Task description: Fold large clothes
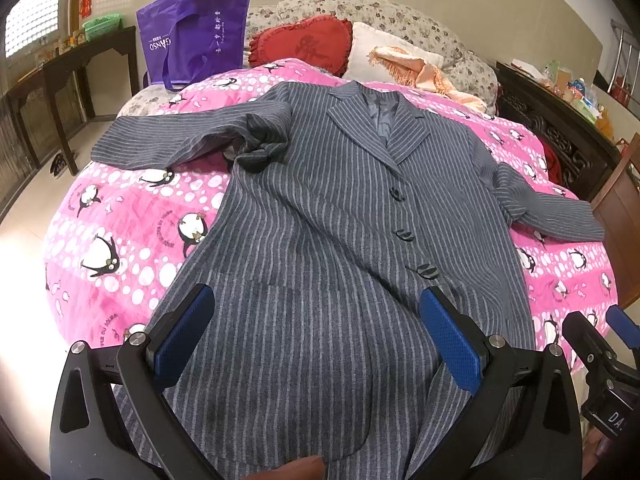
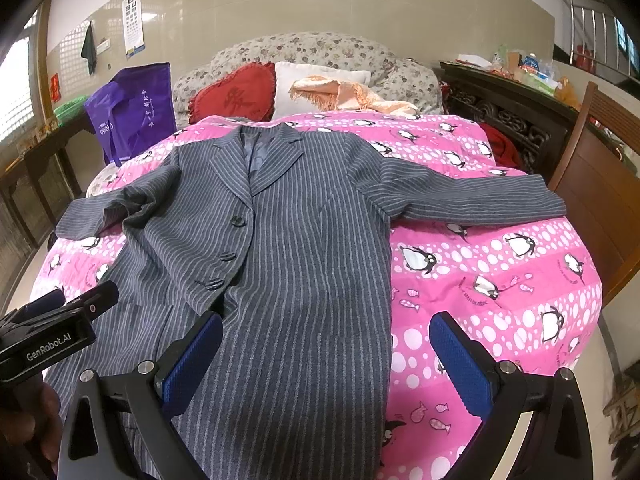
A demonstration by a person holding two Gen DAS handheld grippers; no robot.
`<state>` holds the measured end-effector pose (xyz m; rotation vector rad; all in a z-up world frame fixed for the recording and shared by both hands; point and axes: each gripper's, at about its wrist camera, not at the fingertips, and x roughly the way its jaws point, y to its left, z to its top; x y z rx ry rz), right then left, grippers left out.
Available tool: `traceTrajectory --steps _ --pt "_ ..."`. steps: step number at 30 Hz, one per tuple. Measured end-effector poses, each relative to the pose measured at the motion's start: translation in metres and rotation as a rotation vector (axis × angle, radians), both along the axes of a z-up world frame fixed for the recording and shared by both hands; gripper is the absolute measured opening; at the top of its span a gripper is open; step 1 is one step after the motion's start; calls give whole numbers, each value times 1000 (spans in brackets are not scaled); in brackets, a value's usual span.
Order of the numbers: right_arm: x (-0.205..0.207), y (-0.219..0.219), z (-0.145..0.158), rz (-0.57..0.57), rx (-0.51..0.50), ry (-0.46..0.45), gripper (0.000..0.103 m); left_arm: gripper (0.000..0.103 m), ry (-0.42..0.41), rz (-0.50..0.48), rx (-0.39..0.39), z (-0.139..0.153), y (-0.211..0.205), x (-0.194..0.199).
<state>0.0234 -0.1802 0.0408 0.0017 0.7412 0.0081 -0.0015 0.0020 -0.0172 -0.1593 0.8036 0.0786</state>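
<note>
A long grey pinstriped coat (image 1: 320,208) (image 2: 288,240) lies face up and buttoned on a pink penguin-print quilt (image 1: 120,248) (image 2: 480,280), collar toward the pillows, both sleeves spread sideways. The left sleeve (image 1: 176,140) is bunched near its shoulder. My left gripper (image 1: 316,312) hovers open over the coat's lower left front, nothing between its blue pads (image 1: 184,336). My right gripper (image 2: 326,344) is open above the coat's lower right edge, one finger over the fabric, the other over the quilt. The other gripper (image 2: 60,320) shows at the right wrist view's left edge.
A purple tote bag (image 1: 192,36), a red heart cushion (image 1: 304,40), a white pillow and a peach scarf (image 1: 424,72) sit at the bed's head. A dark wooden table (image 1: 60,76) stands left; a carved sideboard (image 2: 512,112) and a wooden chair (image 2: 600,184) stand right.
</note>
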Motion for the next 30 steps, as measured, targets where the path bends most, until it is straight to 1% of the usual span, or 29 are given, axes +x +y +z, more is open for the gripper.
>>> traceTrajectory --steps 7,12,14,22,26,30 --pt "0 0 -1 -1 1 1 102 103 3 0 7 2 0 0" --pt "-1 2 -1 1 1 4 102 103 0 -1 13 -8 -6 -2" --pt "-1 2 -2 2 1 4 102 103 0 1 6 -4 -6 -1" --pt "-2 4 -3 3 8 4 102 103 -1 1 19 -7 -6 -1" --pt "-2 5 -2 10 10 4 102 103 5 0 50 -9 -7 -2" --pt "-3 5 -2 10 13 -3 102 103 7 1 30 -11 -8 -2"
